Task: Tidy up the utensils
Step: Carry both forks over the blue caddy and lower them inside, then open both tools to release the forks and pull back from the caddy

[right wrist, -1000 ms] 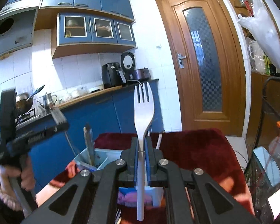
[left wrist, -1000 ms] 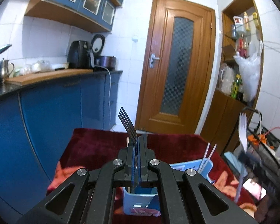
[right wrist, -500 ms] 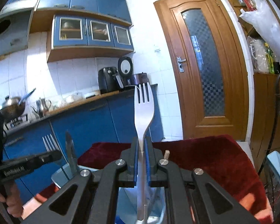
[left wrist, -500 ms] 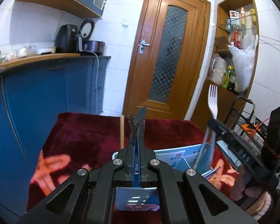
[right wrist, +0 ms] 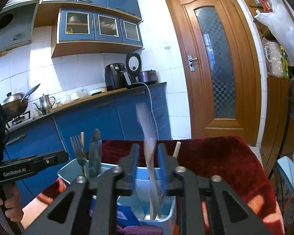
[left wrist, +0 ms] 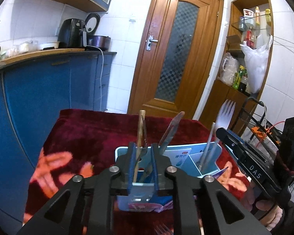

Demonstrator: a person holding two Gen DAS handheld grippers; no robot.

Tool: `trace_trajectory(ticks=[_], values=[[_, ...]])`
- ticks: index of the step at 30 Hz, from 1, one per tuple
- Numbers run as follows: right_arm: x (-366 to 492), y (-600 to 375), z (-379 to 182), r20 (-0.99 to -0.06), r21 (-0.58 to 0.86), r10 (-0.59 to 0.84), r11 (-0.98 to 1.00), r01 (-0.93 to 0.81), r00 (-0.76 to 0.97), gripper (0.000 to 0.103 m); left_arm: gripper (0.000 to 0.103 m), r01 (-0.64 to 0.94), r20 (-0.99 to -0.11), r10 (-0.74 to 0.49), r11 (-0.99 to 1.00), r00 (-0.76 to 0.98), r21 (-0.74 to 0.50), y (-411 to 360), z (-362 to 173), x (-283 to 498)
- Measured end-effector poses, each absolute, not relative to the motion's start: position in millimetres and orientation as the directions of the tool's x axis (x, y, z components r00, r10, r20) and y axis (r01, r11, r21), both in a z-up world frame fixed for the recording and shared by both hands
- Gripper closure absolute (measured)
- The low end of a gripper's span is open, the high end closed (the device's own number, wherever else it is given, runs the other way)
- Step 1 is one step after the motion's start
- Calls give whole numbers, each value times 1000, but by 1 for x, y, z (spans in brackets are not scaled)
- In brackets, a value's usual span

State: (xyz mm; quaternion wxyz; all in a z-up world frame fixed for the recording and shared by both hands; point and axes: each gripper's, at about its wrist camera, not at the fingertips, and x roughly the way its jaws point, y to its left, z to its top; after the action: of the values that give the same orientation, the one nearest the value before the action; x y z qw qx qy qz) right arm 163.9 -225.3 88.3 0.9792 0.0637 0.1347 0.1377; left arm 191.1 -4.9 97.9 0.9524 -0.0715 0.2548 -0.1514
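Observation:
A light blue divided utensil holder [left wrist: 209,152] stands on a dark red cloth [left wrist: 84,135]. My left gripper [left wrist: 143,152] is open just above its left compartment, where a metal fork [right wrist: 77,152], a knife [left wrist: 171,129] and a wooden chopstick [left wrist: 140,125] stand. My right gripper [right wrist: 147,156] is open over the right compartment; the white plastic fork [right wrist: 147,137], blurred, stands loose between its fingers with its handle in the holder. The white fork also shows in the left wrist view [left wrist: 225,115] beside white sticks [left wrist: 208,143].
Blue kitchen cabinets [left wrist: 39,90] with a counter run along the left. A wooden door [left wrist: 176,58] is behind. A wire rack [left wrist: 264,125] and shelves stand at the right. Another fork [left wrist: 162,230] lies on the cloth near the front.
Both grippers have opened. The metal fork has dropped into the left compartment and the white fork into the right compartment. Both grippers have come lower over the holder.

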Motion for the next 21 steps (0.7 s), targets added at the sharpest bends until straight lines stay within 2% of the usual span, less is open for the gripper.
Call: trace_trajectory(ticks=[2, 12, 21], values=[[159, -225, 92, -239, 158, 284, 955, -251, 929, 72, 77, 251, -462, -322, 945, 826, -210, -6, 100, 185], [123, -221, 113, -232, 140, 279, 958, -251, 932, 71, 76, 240, -481, -323, 944, 815, -228, 0, 107, 150], [89, -217, 121, -294, 163, 273, 959, -233, 916, 71, 76, 220, -509, -320, 944, 799, -247, 10, 107, 124]])
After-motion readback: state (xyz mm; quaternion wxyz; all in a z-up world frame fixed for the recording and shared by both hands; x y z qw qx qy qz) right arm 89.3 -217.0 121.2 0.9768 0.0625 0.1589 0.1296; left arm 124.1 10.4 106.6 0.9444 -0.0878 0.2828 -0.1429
